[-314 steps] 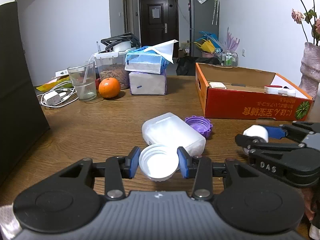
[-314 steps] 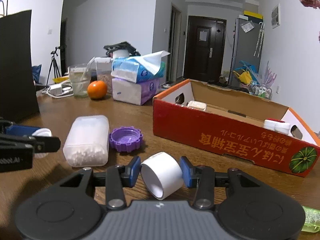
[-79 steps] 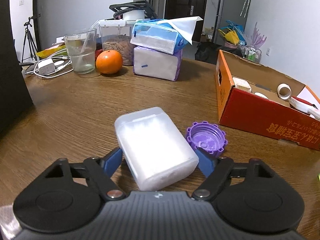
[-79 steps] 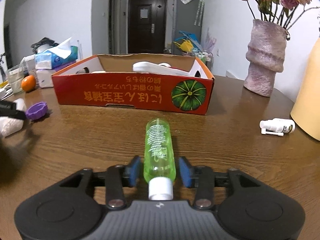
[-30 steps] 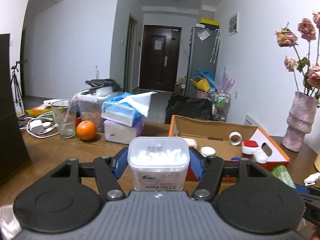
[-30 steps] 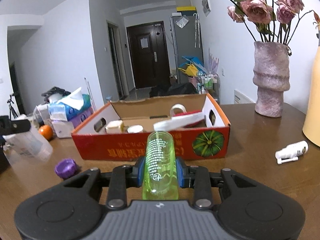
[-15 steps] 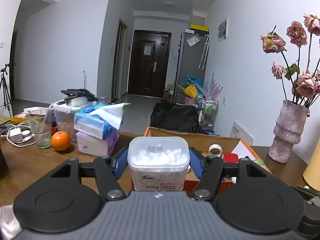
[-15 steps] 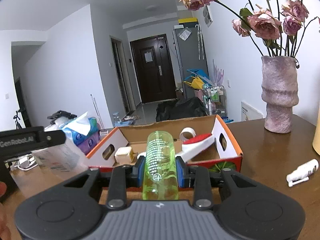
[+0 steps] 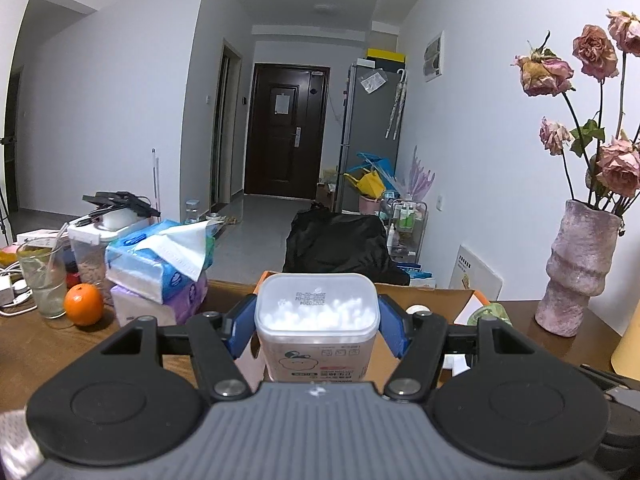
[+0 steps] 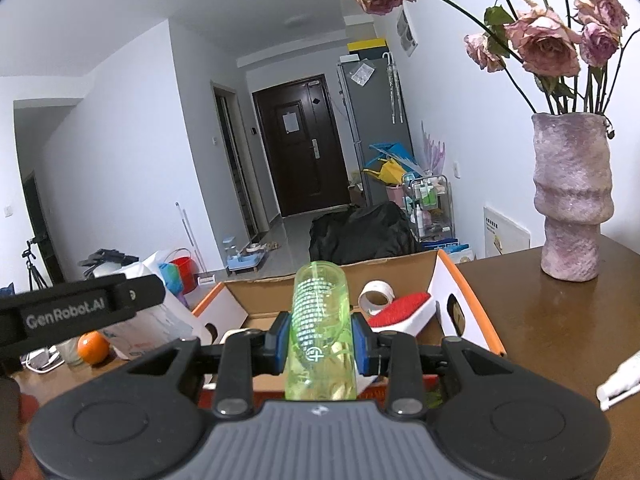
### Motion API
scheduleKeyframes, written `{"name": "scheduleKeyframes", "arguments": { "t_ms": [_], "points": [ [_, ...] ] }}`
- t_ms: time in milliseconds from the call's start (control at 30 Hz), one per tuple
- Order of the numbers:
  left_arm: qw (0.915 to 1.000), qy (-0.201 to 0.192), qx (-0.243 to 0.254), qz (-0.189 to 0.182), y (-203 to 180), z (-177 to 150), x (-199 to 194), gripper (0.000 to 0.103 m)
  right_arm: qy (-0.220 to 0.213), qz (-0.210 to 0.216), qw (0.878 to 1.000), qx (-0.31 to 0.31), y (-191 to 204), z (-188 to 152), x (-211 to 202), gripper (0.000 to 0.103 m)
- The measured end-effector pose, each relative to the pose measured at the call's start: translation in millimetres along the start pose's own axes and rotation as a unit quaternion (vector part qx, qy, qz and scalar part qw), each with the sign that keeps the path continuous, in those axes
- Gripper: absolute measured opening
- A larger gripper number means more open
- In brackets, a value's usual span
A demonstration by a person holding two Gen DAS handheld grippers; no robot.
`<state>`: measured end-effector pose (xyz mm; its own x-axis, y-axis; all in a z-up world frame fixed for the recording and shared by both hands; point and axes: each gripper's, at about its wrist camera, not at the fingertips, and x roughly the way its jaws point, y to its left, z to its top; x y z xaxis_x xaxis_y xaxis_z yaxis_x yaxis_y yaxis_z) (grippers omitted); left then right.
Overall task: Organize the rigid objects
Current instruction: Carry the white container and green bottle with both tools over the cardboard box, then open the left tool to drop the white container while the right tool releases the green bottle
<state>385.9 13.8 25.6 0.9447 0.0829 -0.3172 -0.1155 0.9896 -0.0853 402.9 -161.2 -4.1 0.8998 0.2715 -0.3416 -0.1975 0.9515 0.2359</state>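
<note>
Cotton-swab box point(image 9: 317, 328) between left tool point(image 9: 316, 324) pads, above carton point(image 9: 460, 300).

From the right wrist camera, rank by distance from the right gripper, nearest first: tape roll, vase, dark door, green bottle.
1. Green bottle, held in the right gripper.
2. Tape roll, in the box just ahead, slightly right.
3. Vase, on the table, far right.
4. Dark door, down the hall.

Clear tub point(image 9: 317, 320) packed with white cotton swabs, see-through lime green bottle point(image 10: 320, 328) with white print, tongs with blue pads point(image 9: 240, 326), orange-edged cardboard box point(image 10: 456, 276), dark brown wood surface point(image 10: 560, 320), dusty pink speckled vase point(image 10: 572, 196).
</note>
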Motion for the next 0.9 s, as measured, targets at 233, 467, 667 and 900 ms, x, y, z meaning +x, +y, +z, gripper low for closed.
{"name": "scheduleKeyframes", "arguments": {
  "t_ms": [233, 467, 667, 900],
  "points": [
    [1.0000, 0.000, 0.003, 0.005, -7, 5, 28, 0.065, 0.002, -0.004, 1.000, 0.002, -1, 8, 25, 0.030],
    [0.9999, -0.001, 0.009, 0.011, -10, 8, 53, 0.065, 0.006, -0.007, 1.000, 0.000, -1, 14, 49, 0.030],
    [0.9998, 0.001, 0.013, 0.018, -12, 9, 75, 0.065, 0.014, -0.013, 1.000, 0.001, -3, 20, 70, 0.030],
    [0.9995, 0.005, 0.018, 0.027, -11, 9, 99, 0.065, 0.028, -0.026, 0.999, -0.003, -4, 23, 94, 0.030]
  ]
}}
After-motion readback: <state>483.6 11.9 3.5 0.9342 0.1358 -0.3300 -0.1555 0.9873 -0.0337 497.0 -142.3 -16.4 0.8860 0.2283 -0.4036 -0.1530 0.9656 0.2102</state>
